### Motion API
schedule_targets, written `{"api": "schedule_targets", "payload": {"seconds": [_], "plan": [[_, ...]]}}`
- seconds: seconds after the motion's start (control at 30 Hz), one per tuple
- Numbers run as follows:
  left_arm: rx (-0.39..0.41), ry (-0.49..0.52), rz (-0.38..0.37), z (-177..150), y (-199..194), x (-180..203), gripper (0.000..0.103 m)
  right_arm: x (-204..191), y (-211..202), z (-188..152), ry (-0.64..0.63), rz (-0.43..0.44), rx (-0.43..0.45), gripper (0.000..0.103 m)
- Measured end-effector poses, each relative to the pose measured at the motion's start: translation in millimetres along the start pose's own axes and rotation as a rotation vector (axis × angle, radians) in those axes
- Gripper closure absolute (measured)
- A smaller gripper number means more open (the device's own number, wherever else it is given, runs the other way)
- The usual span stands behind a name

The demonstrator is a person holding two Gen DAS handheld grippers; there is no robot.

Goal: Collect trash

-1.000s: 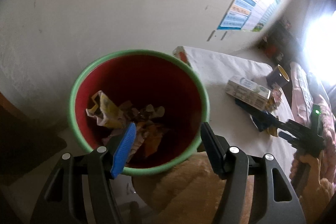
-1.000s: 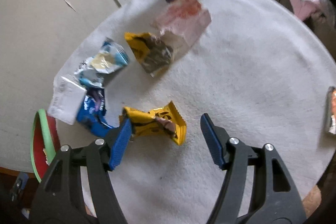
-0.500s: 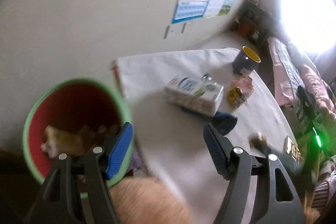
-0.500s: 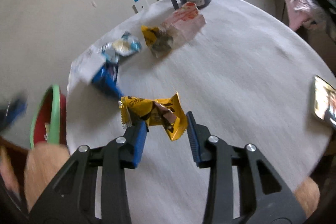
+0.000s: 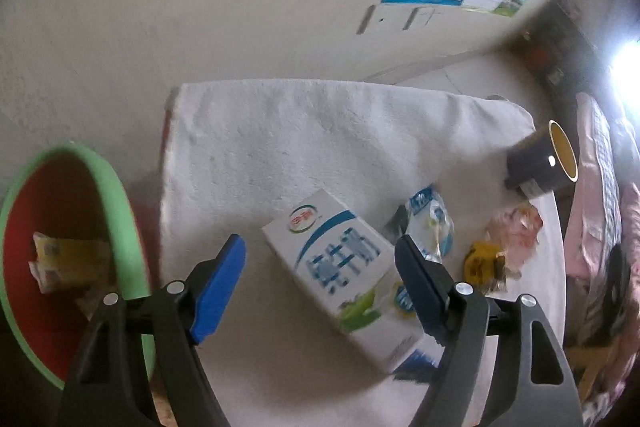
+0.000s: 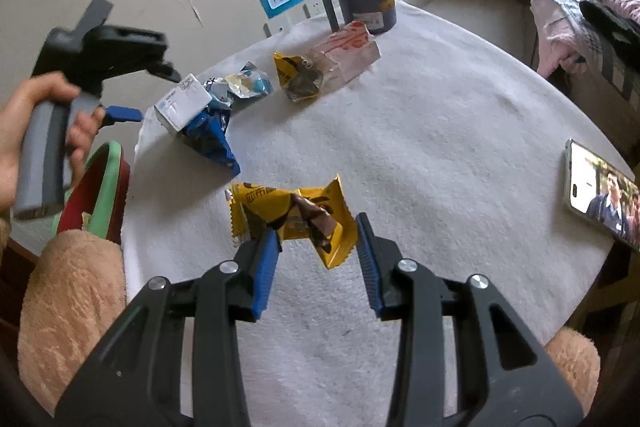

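The yellow wrapper sits near the table's front edge, and the right gripper has just narrowed its jaws onto it: a second ago they stood wide around it, now the blue pads press its crumpled lower end from both sides. It looks gripped and ready to go to the bin, though whether it has left the cloth I cannot tell.

Meanwhile the left gripper has swung away from above the red bin, which stands beside the table's left edge with wrappers already inside, and now hangs over the white milk carton near that edge. Its jaws are opening, the carton between them but untouched. That carton is probably the next pick.

Farther back lie a blue wrapper, a pale blue packet, another yellow wrapper and a pink packet, near the mug at the far edge.
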State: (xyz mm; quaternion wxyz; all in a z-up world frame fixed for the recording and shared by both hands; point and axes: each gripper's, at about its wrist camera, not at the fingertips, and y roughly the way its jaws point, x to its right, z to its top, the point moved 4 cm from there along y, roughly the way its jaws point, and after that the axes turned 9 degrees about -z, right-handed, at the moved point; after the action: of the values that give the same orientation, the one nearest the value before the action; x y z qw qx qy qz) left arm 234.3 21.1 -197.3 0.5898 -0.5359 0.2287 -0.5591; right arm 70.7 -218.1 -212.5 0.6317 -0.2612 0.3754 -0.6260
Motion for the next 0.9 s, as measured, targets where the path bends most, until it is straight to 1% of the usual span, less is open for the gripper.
{"api": "schedule_targets", "payload": {"seconds": [0.03, 0.1, 0.2, 0.23, 0.27, 0.3, 0.33, 0.4, 0.43, 0.47, 0.5, 0.53, 0.57, 0.6, 0.63, 0.73, 0.87, 0.9], "plan": [[-0.015, 0.008, 0.019, -0.6, 4.9, 2.8, 0.024, 0.1, -0.3, 0.4, -0.010, -0.009, 0.011, 0.066], [-0.042, 0.037, 0.045, -4.7, 12.4, 8.6, 0.023, 1.6, 0.4, 0.3, -0.022, -0.020, 0.022, 0.065], [-0.055, 0.078, 0.042, -12.2, 13.7, 17.0, 0.022, 5.4, 2.2, 0.1, -0.010, -0.020, 0.025, 0.064], [-0.057, 0.094, 0.028, -14.6, 12.7, 20.2, 0.024, 7.2, 1.9, 0.7, -0.004, -0.021, 0.029, 0.064], [-0.059, 0.117, 0.014, -16.4, 11.6, 24.8, 0.028, 8.3, 1.4, 1.5, 0.001, -0.021, 0.035, 0.064], [-0.060, 0.153, 0.006, -20.0, 9.9, 30.5, 0.039, 9.5, 0.6, 2.0, 0.005, -0.022, 0.040, 0.064], [-0.056, 0.194, 0.010, -23.7, 7.4, 36.1, 0.047, 10.6, 0.2, 2.5, 0.008, -0.022, 0.044, 0.064], [-0.043, 0.284, 0.022, -31.8, 1.3, 48.8, 0.055, 11.4, 1.5, 2.0, 0.012, -0.021, 0.040, 0.064], [-0.039, 0.323, 0.027, -35.4, -0.6, 54.5, 0.062, 11.6, 2.7, 1.8, 0.013, -0.021, 0.036, 0.064], [-0.034, 0.358, 0.033, -38.7, -3.1, 59.1, 0.064, 11.4, 3.3, 1.6, 0.014, -0.021, 0.034, 0.064], [-0.023, 0.404, 0.041, -43.3, -7.3, 65.1, 0.070, 11.4, 3.6, 1.6, 0.015, -0.021, 0.033, 0.064], [-0.016, 0.432, 0.039, -44.6, -12.0, 67.9, 0.077, 11.9, 3.5, 1.9, 0.017, -0.020, 0.034, 0.064], [-0.010, 0.460, 0.032, -47.3, -16.5, 70.6, 0.081, 12.4, 3.3, 1.9, 0.020, -0.020, 0.035, 0.064], [-0.006, 0.486, 0.022, -50.4, -22.2, 74.0, 0.089, 13.1, 3.2, 1.7, 0.023, -0.021, 0.036, 0.064], [-0.006, 0.505, 0.007, -53.6, -27.5, 76.8, 0.093, 14.1, 3.6, 1.6, 0.027, -0.021, 0.035, 0.064], [-0.027, 0.526, -0.031, -60.4, -32.0, 79.5, 0.093, 15.8, 5.1, 1.3, 0.038, -0.021, 0.028, 0.064], [-0.041, 0.533, -0.070, -67.0, -27.5, 79.5, 0.083, 16.6, 5.4, 1.3, 0.042, -0.021, 0.024, 0.064], [-0.045, 0.532, -0.072, -68.2, -25.3, 79.4, 0.080, 16.7, 5.7, 1.0, 0.043, -0.023, 0.023, 0.064]]}}
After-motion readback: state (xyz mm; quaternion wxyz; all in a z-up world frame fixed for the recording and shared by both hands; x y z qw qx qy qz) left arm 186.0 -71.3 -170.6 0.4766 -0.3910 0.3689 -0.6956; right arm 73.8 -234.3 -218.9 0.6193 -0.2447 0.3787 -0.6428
